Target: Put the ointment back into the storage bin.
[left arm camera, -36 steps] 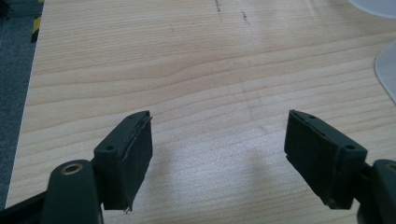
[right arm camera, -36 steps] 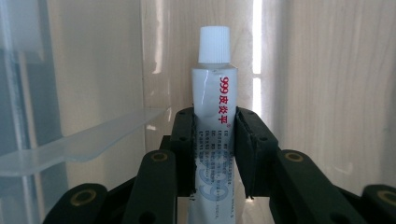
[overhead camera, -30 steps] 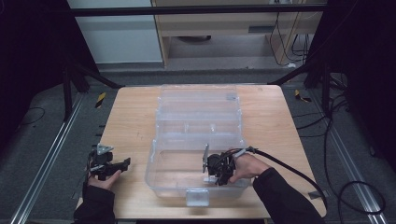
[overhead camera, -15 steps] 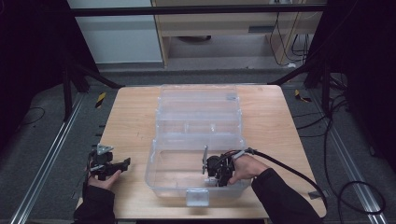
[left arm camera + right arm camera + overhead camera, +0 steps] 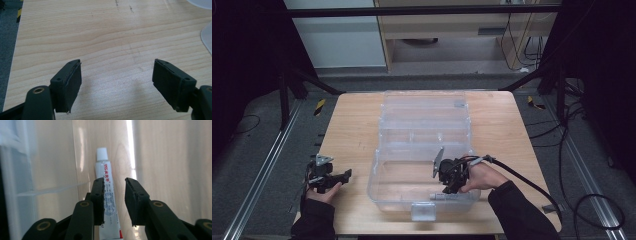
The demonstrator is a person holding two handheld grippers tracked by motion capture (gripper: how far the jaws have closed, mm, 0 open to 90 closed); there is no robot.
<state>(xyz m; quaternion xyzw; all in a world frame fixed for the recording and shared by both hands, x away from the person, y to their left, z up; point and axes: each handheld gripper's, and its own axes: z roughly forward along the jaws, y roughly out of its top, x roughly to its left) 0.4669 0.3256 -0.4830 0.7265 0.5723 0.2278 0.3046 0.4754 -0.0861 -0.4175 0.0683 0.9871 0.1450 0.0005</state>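
Fingers (image 5: 100,202) apart over tube (image 5: 106,182) in clear bin (image 5: 382,187).

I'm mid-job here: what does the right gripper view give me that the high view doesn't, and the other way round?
Right gripper view alone: red print on the white tube with the white cap, and the right tongs slightly parted, the tube lying beside one jaw, not clamped. High view alone: the whole clear plastic compartment box on the light wooden table, and the left tongs open beside the box. Both show the tube on the box floor under the right tongs.
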